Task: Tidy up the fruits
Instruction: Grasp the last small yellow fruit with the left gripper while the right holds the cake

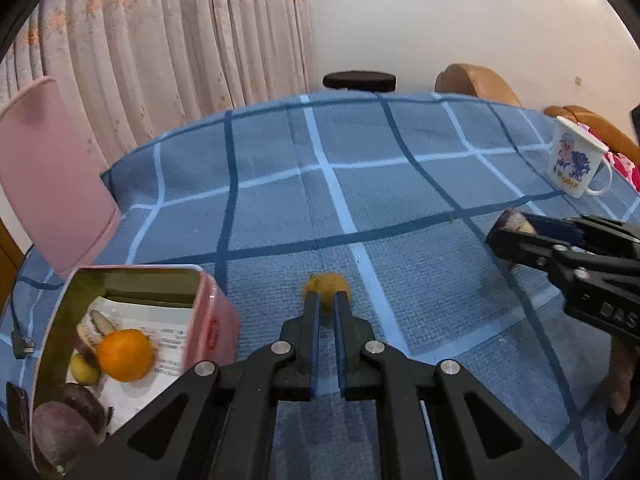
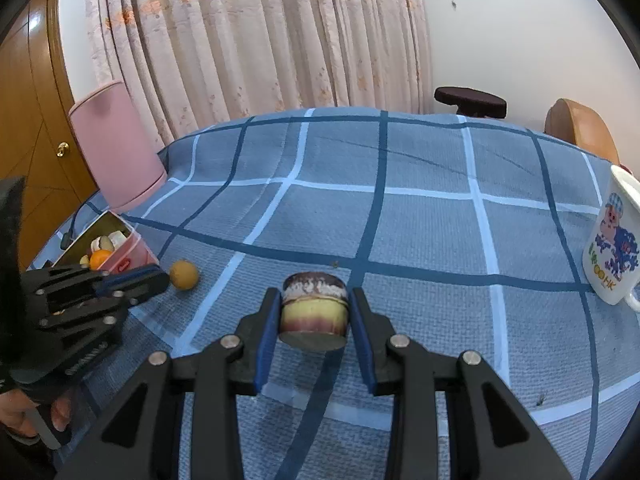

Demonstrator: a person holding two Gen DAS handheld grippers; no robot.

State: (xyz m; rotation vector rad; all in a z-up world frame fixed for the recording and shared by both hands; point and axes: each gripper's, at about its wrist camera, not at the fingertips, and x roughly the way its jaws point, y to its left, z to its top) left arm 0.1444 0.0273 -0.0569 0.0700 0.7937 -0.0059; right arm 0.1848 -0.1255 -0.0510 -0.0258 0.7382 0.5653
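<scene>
My left gripper (image 1: 326, 304) is nearly shut and empty, its tips just short of a small yellow-orange fruit (image 1: 327, 285) on the blue checked tablecloth; that fruit also shows in the right wrist view (image 2: 184, 274). My right gripper (image 2: 314, 312) is shut on a short sugarcane piece (image 2: 314, 312) with a purple and yellow rind, held a little above the cloth. It also shows in the left wrist view (image 1: 515, 220). A pink tin box (image 1: 212, 312) at the left holds an orange (image 1: 125, 355), a small yellow-green fruit (image 1: 83, 368) and several dark purple fruits (image 1: 64, 428).
The tin's pink lid (image 1: 52, 176) stands upright at the far left. A white printed mug (image 1: 576, 164) stands at the right, also in the right wrist view (image 2: 614, 248). A black cable (image 1: 20, 344) lies beside the tin. Chairs and a curtain stand behind the table.
</scene>
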